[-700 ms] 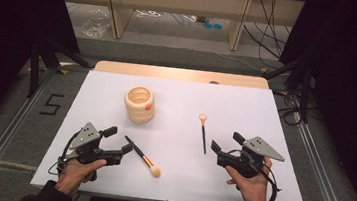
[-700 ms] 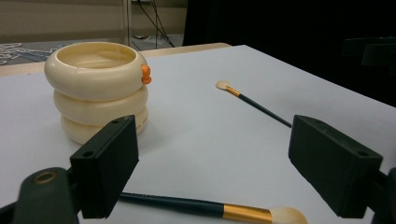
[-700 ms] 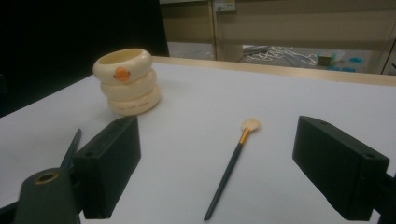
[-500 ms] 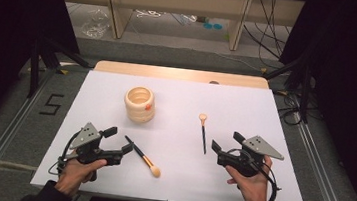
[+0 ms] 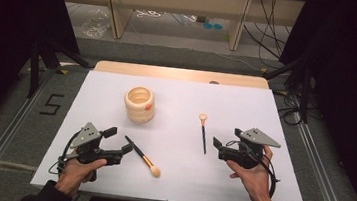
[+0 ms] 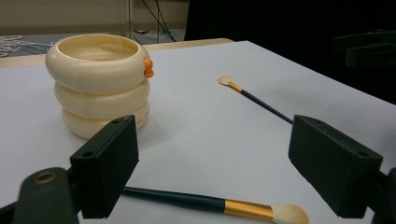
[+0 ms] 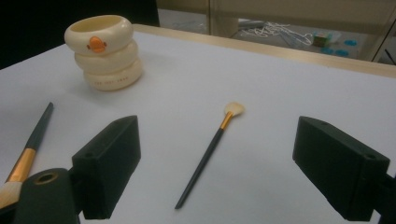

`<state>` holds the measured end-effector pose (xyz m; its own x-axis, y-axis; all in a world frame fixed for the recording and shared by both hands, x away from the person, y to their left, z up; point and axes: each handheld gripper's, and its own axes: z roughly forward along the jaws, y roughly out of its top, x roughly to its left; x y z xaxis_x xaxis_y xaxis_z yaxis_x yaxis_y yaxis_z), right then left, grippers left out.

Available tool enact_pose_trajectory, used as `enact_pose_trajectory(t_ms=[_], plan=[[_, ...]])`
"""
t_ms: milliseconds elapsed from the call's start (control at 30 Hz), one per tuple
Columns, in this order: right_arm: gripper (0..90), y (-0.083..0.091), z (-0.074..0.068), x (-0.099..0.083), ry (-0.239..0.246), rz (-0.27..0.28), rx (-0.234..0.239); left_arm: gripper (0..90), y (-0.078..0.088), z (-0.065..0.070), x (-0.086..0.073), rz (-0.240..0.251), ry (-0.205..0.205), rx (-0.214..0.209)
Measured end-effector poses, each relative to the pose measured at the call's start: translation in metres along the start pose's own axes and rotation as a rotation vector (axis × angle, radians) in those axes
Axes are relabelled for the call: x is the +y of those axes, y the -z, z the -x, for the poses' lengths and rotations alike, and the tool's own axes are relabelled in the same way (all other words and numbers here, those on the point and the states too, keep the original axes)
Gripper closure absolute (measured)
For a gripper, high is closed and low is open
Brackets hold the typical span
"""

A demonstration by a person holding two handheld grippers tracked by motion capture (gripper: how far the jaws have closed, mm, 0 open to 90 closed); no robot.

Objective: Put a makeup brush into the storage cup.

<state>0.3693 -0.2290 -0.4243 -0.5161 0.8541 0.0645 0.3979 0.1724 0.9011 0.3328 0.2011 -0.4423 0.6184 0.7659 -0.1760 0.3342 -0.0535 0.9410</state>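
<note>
A cream ringed cup [image 5: 140,104] with an orange duck mark stands upright on the white table sheet [image 5: 246,102]. A thick makeup brush [image 5: 142,156] with a gold band lies just right of my left gripper [image 5: 120,144], whose jaws stand open and empty. A thin dark brush [image 5: 203,133] with a small pale tip lies left of my right gripper [image 5: 220,146], also open and empty. The left gripper view has the cup [image 6: 98,83], the thick brush [image 6: 219,204] and the thin brush [image 6: 256,99] ahead. In the right gripper view the thin brush [image 7: 209,152] lies between the jaws' line, the cup [image 7: 105,51] beyond.
A wooden strip [image 5: 179,74] edges the far side of the sheet. Metal rails [image 5: 7,128] run along both sides of the table. Shelving legs and cables [image 5: 270,19] sit on the floor beyond, and dark curtains hang at both sides.
</note>
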Motion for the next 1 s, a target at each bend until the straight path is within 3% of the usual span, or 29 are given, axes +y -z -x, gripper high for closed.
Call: enact_pose_trajectory(t_ms=[200,333,933,967,1000], plan=[[15.8,-0.008,0.003,0.006,0.018,-0.004,-0.001,15.8,0.000,0.002,0.000,-0.006,0.005,0.002],[16.1,-0.018,0.004,0.011,0.038,-0.034,0.012,15.8,0.000,0.004,0.001,-0.002,0.006,-0.005],[19.7,-0.069,0.013,0.031,0.069,-0.228,0.019,15.8,-0.001,0.006,0.001,0.002,0.002,-0.016],[19.7,-0.069,0.013,0.031,0.069,-0.228,0.019,15.8,0.000,0.006,0.001,-0.004,0.001,-0.012],[20.2,-0.075,0.013,0.033,0.048,-0.262,0.019,15.7,0.000,0.006,0.001,-0.004,0.003,-0.009]])
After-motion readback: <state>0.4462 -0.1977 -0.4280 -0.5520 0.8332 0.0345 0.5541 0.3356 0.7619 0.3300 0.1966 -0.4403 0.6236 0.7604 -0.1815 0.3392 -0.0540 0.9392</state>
